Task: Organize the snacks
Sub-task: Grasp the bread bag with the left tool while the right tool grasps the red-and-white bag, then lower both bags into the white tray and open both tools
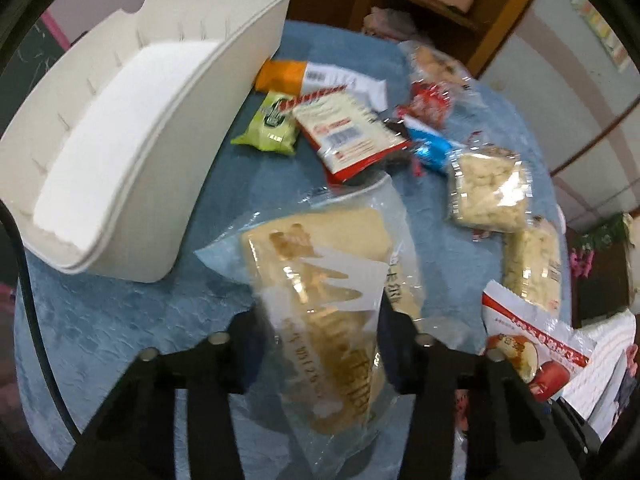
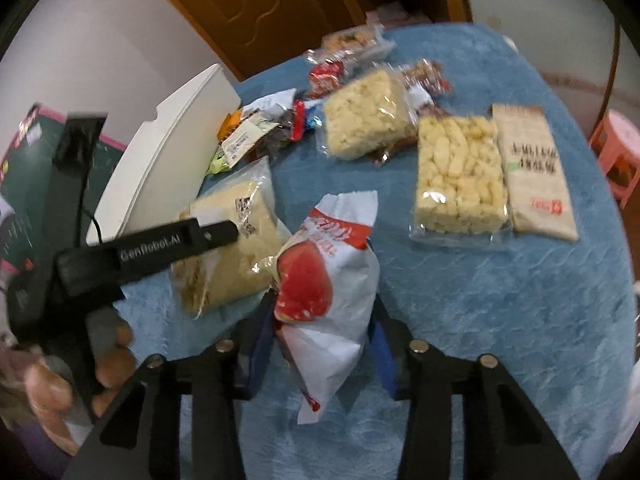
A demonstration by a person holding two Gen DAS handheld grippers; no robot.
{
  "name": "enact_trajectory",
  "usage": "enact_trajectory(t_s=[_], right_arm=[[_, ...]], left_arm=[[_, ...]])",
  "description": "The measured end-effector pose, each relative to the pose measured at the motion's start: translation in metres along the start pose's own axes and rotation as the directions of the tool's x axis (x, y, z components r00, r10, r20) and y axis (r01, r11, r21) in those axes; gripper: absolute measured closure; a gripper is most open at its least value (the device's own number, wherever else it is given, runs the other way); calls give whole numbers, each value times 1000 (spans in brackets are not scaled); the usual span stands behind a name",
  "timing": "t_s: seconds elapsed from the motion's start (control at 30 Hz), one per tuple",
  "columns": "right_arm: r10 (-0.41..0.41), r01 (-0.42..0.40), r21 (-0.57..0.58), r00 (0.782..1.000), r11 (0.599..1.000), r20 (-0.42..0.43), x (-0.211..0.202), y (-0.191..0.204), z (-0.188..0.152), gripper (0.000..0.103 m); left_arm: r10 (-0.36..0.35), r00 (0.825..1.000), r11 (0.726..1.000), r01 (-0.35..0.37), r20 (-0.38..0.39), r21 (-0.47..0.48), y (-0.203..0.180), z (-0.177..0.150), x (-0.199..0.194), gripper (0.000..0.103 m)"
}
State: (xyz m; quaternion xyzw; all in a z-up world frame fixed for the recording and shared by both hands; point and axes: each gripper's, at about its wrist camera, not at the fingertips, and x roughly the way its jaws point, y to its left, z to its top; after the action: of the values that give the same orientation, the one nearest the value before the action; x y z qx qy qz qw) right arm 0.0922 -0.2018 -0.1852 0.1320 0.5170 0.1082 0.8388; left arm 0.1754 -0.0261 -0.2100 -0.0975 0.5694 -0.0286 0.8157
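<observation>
My left gripper is shut on a clear bag of tan wafer biscuits, held just above the blue tablecloth beside the white storage bin. The same bag and the left gripper's body show in the right wrist view. My right gripper is shut on a white and red snack packet, which also shows at the right edge of the left wrist view. The bin holds no snacks that I can see.
Several more snacks lie on the round blue-covered table: two clear puffed-rice packs, a tan wafer pack, a green packet, a red and white pack and small candies. A pink stool stands right of the table.
</observation>
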Motion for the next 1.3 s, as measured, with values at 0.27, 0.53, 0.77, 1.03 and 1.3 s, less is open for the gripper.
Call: enact_trajectory(t_s=[0.27,0.53,0.77,1.03,1.3], right_arm=[[-30,35,-70,996,997,81,-52,33,-4,66],[19,25,-218,980,976,199,-116,110,14,66],[135,-45,-342,961,939,242,-129,194,75,66],[102,-41,-364,983,930,150,-53,253,137,66],[16,-14,-333,1000,943,5,32,267,151,62]], left_arm=[[-44,995,996,37,87,84,12,-18,-84,67],[20,927,983,-87,375,163,64,-10,-222,67],[148,861,961,-240,487,133,125,37,-279,67],[214,881,957,-276,422,89,173,97,-236,66],[197,933,974,-221,301,48,197,137,-160,63]])
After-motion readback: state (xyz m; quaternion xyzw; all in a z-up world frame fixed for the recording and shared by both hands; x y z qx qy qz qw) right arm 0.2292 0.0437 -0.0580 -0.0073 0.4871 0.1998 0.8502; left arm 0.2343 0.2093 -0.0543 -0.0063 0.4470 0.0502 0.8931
